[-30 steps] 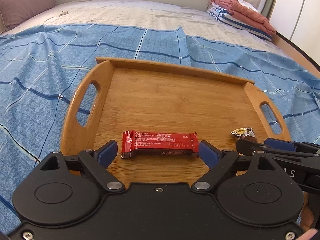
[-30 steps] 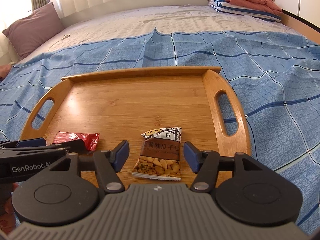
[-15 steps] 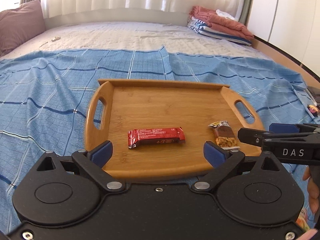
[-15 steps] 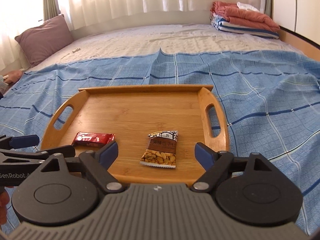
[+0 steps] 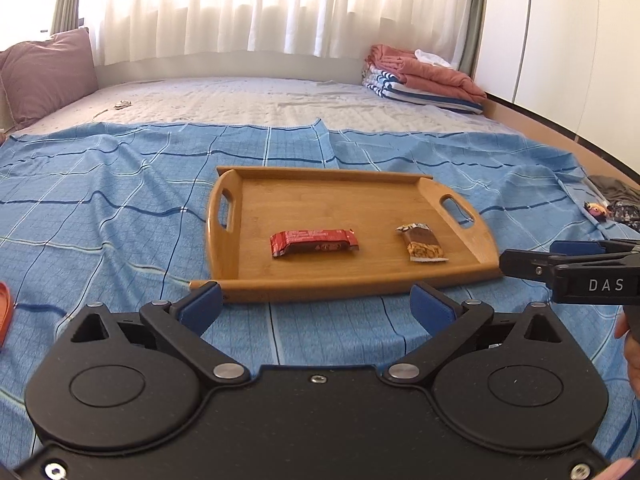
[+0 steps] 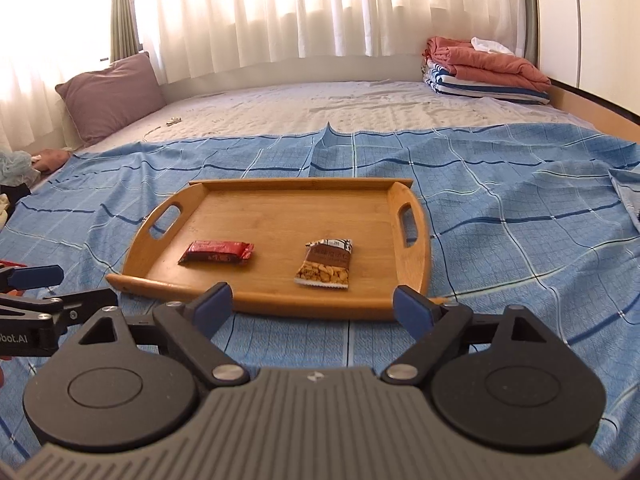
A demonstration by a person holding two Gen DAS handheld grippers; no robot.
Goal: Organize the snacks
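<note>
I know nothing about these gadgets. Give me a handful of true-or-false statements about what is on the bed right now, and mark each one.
1. The red snack bar lies on the wooden tray. True.
2. The peanut packet is clamped in the right gripper. False: it lies free on the tray, and the jaws stand open with nothing between them.
3. The two snacks touch each other. False: bare tray shows between them.
4. The tray rests on a blue checked sheet. True.
5. The left gripper holds the red bar. False: its jaws are open and empty, short of the tray.
6. Folded bedding sits at the far right corner of the bed. True.
</note>
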